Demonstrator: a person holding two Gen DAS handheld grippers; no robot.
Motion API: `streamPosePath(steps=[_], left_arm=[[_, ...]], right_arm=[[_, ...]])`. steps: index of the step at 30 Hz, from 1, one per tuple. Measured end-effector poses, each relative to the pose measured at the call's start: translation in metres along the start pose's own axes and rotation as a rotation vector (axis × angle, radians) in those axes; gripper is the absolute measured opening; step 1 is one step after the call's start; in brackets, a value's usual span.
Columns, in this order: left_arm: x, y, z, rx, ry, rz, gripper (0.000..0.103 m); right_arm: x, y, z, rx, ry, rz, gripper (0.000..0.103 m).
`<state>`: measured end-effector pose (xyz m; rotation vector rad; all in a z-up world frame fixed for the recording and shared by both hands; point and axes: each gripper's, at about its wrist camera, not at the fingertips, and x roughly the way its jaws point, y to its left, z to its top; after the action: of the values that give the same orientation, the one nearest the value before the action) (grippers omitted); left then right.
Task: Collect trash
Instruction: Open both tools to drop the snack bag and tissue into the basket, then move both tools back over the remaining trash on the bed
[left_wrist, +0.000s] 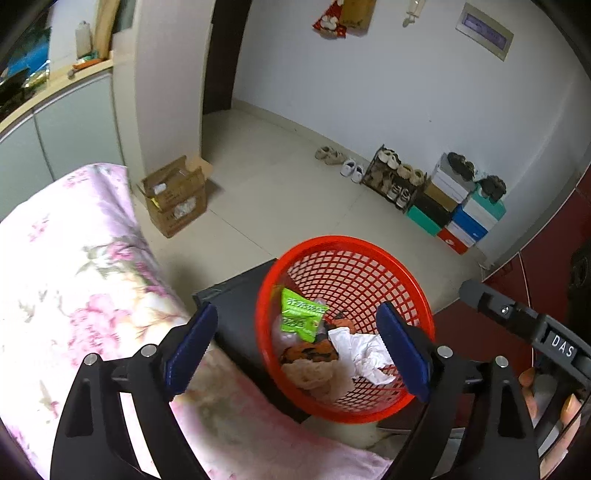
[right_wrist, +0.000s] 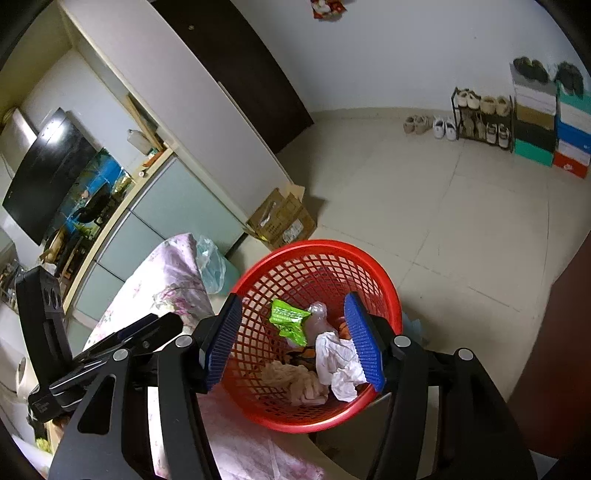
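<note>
Nearest me, low in the left wrist view, my left gripper (left_wrist: 297, 349) has its blue pads spread wide with nothing between them; in the right wrist view my right gripper (right_wrist: 293, 341) is likewise spread apart and empty, hanging over the basket; its body shows at the right edge of the left view.

Just beyond the pads, centre to lower centre of both frames, sits the red mesh basket (left_wrist: 421, 295), resting partly on a dark flat object (left_wrist: 236, 299) beside the floral bedspread (left_wrist: 74, 280) at lower left; inside lie a green snack wrapper (left_wrist: 301, 314), a crumpled white tissue (left_wrist: 364, 352), a beige rag-like wad (left_wrist: 314, 373) and something orange (left_wrist: 314, 350) that I cannot identify.

My judgement: the collected trash is already in the basket, so the step in hand is either finishing a drop or looking for more; the next move calls for scanning for loose litter, and I see none nearby for certain.

Farther off, the tiled floor (left_wrist: 288, 184) carries an open cardboard box (left_wrist: 175, 197) left of centre; at upper right a shoe rack (left_wrist: 395, 181) and stacked shoe boxes (left_wrist: 461, 210) stand along the wall.
</note>
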<state>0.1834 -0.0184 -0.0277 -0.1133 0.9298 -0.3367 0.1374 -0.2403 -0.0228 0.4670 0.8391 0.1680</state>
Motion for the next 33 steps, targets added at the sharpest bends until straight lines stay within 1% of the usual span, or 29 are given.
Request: streamPosePath(steps=[7, 13, 16, 19, 24, 29, 33], left_arm=[[-0.041, 0.021, -0.014, -0.028, -0.053, 0.027, 0.085], [-0.079, 0.045, -0.038, -0.052, -0.098, 0.087, 0.085], [-0.093, 0.059, -0.05, -0.077, -0.111, 0.11, 0.085], [-0.105, 0.076, -0.067, -0.106, -0.108, 0.152, 0.085], [-0.129, 0.111, -0.097, -0.164, -0.109, 0.224, 0.085], [-0.164, 0.155, -0.128, -0.25, -0.129, 0.286, 0.085], [-0.196, 0.192, -0.149, -0.322, -0.154, 0.357, 0.085]], right_arm=[[-0.014, 0.03, -0.007, -0.086, -0.051, 0.017, 0.062], [-0.015, 0.066, -0.021, -0.17, -0.055, 0.046, 0.064], [-0.008, 0.087, -0.032, -0.212, -0.028, 0.069, 0.064], [-0.002, 0.109, -0.045, -0.26, 0.003, 0.097, 0.064], [0.016, 0.155, -0.076, -0.353, 0.075, 0.151, 0.065], [0.029, 0.198, -0.105, -0.426, 0.136, 0.2, 0.065], [0.035, 0.223, -0.123, -0.473, 0.171, 0.234, 0.065]])
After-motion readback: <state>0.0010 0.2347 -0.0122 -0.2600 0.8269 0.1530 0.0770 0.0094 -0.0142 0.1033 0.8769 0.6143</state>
